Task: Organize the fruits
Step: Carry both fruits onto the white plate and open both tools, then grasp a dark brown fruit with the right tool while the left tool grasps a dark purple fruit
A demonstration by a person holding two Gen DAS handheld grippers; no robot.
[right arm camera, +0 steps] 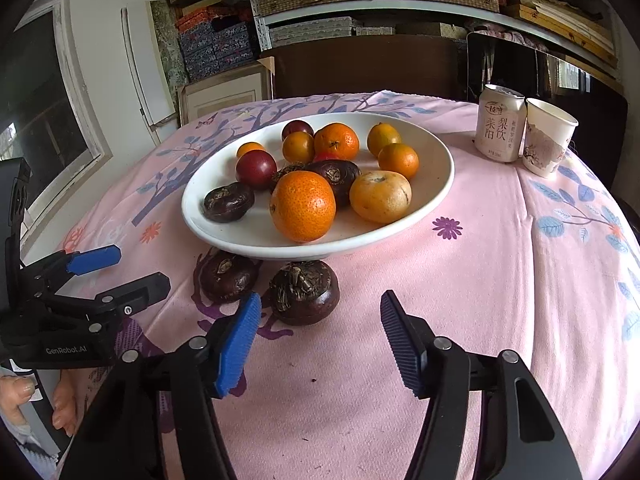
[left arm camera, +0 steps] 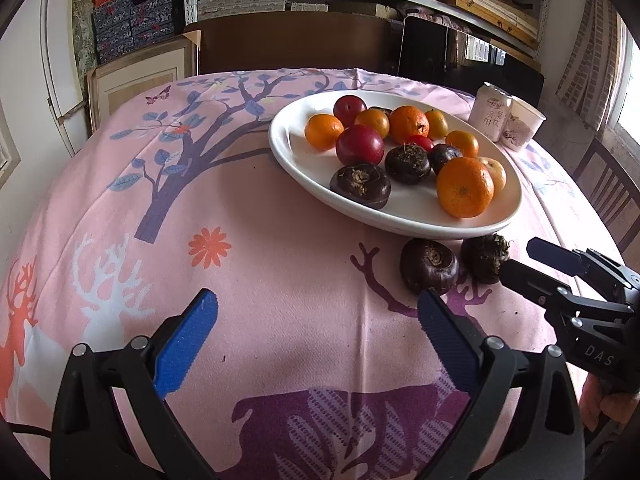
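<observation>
Resting on the pink printed tablecloth [right arm camera: 460, 320], a white oval plate [right arm camera: 436, 184] holds mandarins, red plums and dark water chestnuts. Two more water chestnuts lie on the cloth against the plate's near rim: one [right arm camera: 305, 292] just ahead of the right gripper [right arm camera: 320, 340], the other [right arm camera: 228, 276] beside it. Both grippers stand with jaws apart and hold nothing; the left gripper [left arm camera: 318, 316] is spread wide. A drink can [right arm camera: 500, 124] and paper cup [right arm camera: 548, 136] stand near the tabletop's far right edge.

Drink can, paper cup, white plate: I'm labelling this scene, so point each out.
Drink can [right arm camera: 500, 128], right wrist view, printed side.
Paper cup [right arm camera: 548, 140], right wrist view, outer wall.
White plate [right arm camera: 440, 160], right wrist view, bare right rim.
</observation>
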